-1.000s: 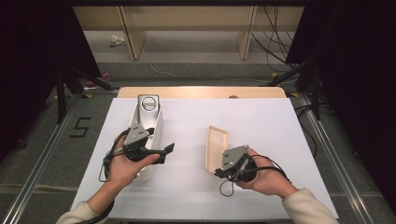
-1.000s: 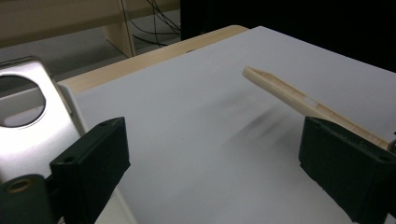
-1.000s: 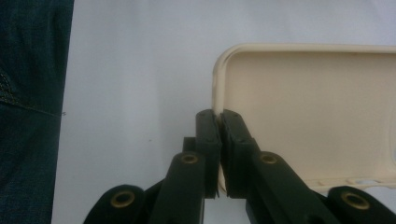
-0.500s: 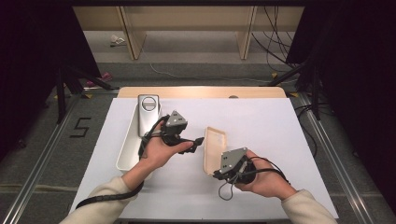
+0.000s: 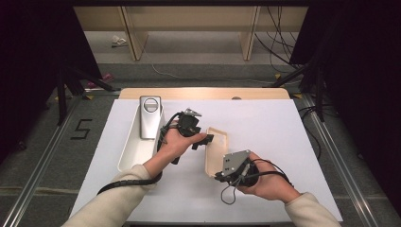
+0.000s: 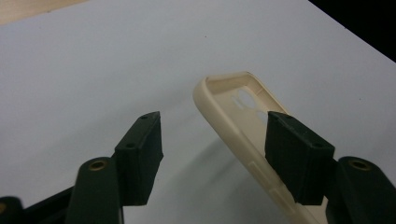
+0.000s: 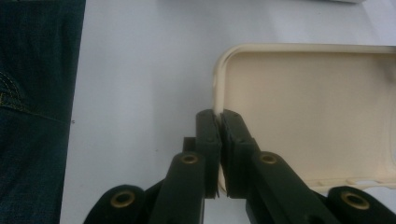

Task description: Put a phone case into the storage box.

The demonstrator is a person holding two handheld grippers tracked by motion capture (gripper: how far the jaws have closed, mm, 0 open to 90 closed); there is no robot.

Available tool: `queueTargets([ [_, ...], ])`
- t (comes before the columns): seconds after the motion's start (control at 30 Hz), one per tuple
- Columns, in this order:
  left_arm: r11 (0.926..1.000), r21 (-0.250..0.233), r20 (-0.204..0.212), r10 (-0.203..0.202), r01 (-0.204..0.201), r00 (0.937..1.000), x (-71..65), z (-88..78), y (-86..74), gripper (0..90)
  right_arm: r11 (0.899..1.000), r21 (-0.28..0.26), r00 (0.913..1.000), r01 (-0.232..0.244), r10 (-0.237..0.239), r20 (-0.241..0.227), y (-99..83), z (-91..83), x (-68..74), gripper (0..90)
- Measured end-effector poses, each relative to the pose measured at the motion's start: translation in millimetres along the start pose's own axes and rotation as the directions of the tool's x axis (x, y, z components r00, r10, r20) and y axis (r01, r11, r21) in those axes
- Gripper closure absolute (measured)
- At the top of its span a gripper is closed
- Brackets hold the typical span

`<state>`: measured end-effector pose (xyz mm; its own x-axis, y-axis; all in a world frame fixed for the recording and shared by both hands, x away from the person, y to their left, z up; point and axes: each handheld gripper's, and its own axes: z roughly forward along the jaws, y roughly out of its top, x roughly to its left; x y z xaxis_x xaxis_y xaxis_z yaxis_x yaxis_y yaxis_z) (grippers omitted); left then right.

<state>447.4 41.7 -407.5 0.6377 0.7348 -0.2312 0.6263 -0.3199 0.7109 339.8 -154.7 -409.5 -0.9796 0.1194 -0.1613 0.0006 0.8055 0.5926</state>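
While right fingers [image 7: 219, 154] pinch the case [image 7: 303, 112] rim, left fingers [image 6: 215, 154] close, straddling its edge

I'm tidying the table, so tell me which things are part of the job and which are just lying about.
In the job:
- case, pinched at its edge by the right gripper
- left gripper, closing over the case's rim

Lying about:
- phone
- tray holding it

Cream phone case [image 5: 217, 150], silver phone [image 5: 150, 116], white tray [image 5: 134, 156], white table [image 5: 274, 127]
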Motion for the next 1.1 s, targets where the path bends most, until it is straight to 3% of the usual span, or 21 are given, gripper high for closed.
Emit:
queueTargets([
  [0.33,0.9958,0.030,0.028,-0.087,0.086,0.9958,-1.9,5.9,0.5,60.4,1.000,-0.003,0.9999,0.016,-0.016,-0.001,2.3,0.8,2.4,87.0],
  [0.53,0.9919,-0.004,0.050,-0.126,0.127,0.9907,-7.9,-0.8,4.6,68.8,1.000,0.003,0.9995,0.028,-0.028,-0.014,3.0,4.1,4.4,87.4],
  [0.7,0.9823,-0.054,0.097,-0.174,0.180,0.9800,-15.3,-7.8,8.5,76.3,0.999,0.025,0.9994,0.033,-0.033,-0.003,2.5,8.8,4.3,87.9],
  [0.8,0.9770,-0.094,0.140,-0.177,0.191,0.9742,-22.1,-12.1,9.6,80.5,0.999,0.042,0.9994,0.035,-0.035,0.002,2.2,12.7,5.0,87.5],
  [0.87,0.9766,-0.129,0.148,-0.153,0.172,0.9771,-27.4,-15.8,10.5,81.4,0.999,0.045,0.9994,0.029,-0.030,0.018,1.6,14.1,5.0,85.5],
  [0.93,0.9806,-0.172,0.101,-0.078,0.094,0.9918,-31.8,-19.8,10.3,81.7,0.999,0.030,0.9985,0.018,-0.019,0.052,0.7,13.3,3.6,77.7],
  [1.1,0.9689,-0.245,0.049,-0.024,0.035,0.9985,-27.5,-27.5,6.0,81.7,0.998,-0.050,0.9890,-0.035,0.042,0.142,-2.4,5.1,-3.8,56.2],
])
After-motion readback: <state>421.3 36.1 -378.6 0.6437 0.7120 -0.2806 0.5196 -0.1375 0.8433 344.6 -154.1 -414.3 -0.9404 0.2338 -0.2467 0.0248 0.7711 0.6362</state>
